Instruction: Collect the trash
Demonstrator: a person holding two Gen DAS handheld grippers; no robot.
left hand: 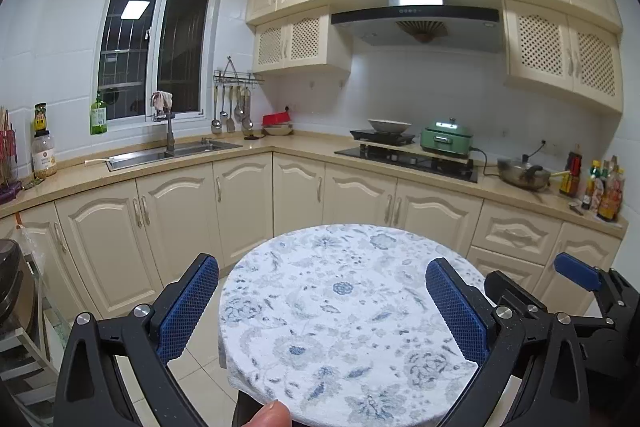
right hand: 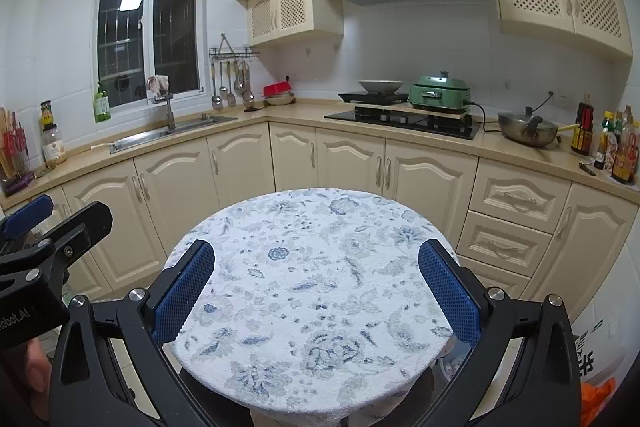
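Both tongs hang level over the round, cloth-covered surface, side by side, the left tongs with blue pads spread wide and nothing between them, the right tongs gaping just the same and equally empty. From left to right I see the sink, the stove and a wok along the back, but no trash anywhere on the cloth; I cannot tell where it lies, though an orange scrap shows low on the right by the floor. To my eye they are held up and apart only to look the room over before any picking starts.
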